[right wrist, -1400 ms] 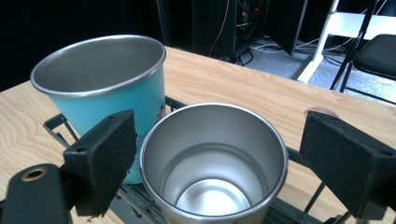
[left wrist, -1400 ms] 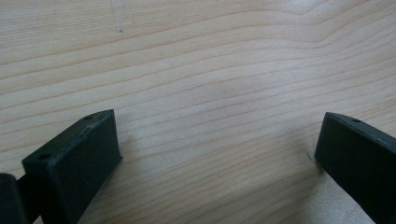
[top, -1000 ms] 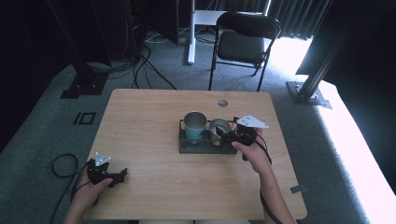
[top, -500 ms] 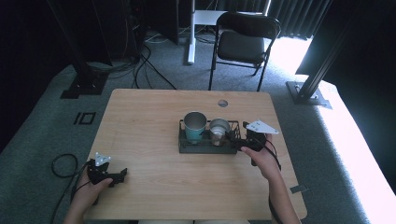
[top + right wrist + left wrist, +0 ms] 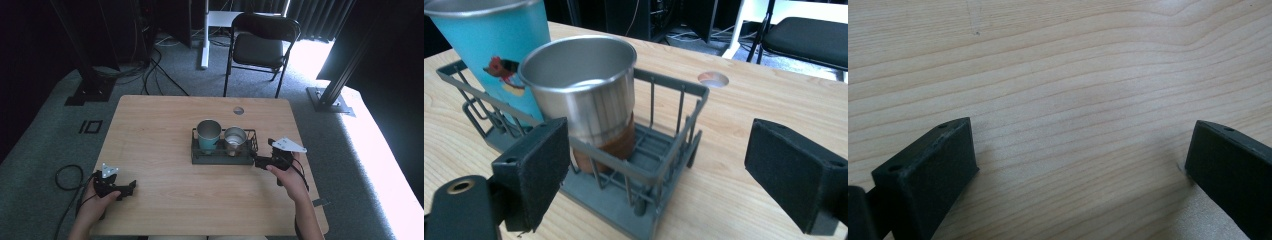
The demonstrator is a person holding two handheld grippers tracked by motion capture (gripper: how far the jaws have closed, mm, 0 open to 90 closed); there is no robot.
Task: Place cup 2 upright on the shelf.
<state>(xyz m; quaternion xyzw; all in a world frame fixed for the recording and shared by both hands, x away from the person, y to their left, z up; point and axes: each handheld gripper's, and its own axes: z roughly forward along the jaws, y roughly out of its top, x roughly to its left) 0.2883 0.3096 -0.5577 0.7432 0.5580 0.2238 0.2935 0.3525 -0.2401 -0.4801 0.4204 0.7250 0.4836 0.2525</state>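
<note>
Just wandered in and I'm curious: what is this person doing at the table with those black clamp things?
A person sits at a wooden table with a two-jaw gripper in each hand. The right gripper is open and empty, just beside the end of a grey wire rack. In the rack stand a teal cup and a steel cup, both upright. The left gripper is open too, low over bare wood near the table's front left corner, away from the rack.

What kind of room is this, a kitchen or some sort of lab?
Probably a lab or recording studio, not a kitchen: a bare wooden table on grey carpet, dark stands with trailing cables behind it, and a folding chair.
</note>
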